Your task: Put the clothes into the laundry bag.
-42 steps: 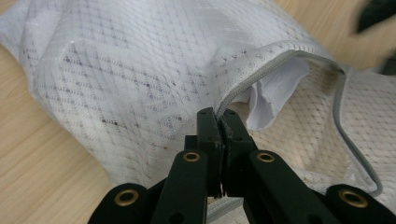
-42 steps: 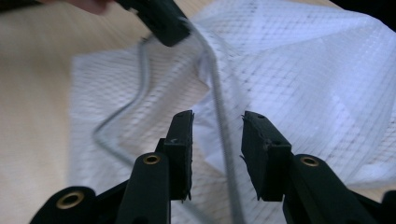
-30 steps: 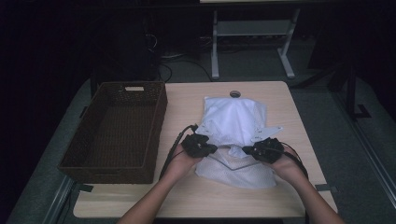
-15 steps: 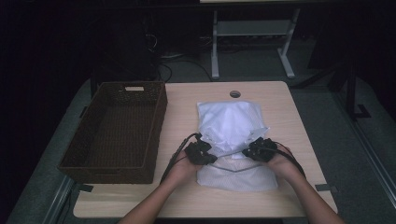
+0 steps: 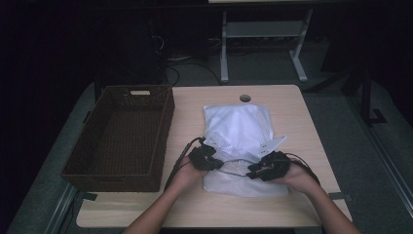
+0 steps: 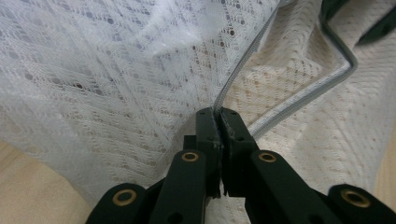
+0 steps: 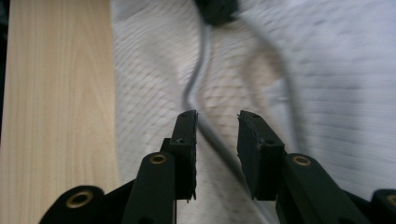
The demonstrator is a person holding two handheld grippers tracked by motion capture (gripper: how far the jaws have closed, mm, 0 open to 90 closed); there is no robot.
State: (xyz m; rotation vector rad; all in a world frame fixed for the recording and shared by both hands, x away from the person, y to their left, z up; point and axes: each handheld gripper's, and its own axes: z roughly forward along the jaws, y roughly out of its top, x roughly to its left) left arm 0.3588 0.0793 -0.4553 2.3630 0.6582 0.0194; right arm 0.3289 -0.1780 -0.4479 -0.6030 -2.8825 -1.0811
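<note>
A white mesh bag (image 5: 237, 127) with a grey corded edge lies on the wooden table (image 5: 190, 117). My left gripper (image 5: 213, 164) is at the bag's near left. In the left gripper view it (image 6: 218, 112) is shut on the grey edge (image 6: 243, 70), pinching it with the mesh. My right gripper (image 5: 256, 171) is at the near right. Its jaws (image 7: 217, 116) have just been opening and stand apart. The grey edge (image 7: 198, 74) runs between them without being pressed. The left gripper (image 7: 217, 9) shows blurred at the top of the right gripper view.
A dark woven basket (image 5: 165, 117) stands empty on the table's left side, close to the bag. A round cable hole (image 5: 245, 98) is in the table's far edge. A metal table frame (image 5: 224, 53) stands on the floor beyond.
Both hands have shifted slightly toward the near edge, and the bag's cloth has shifted and flattened with them.
</note>
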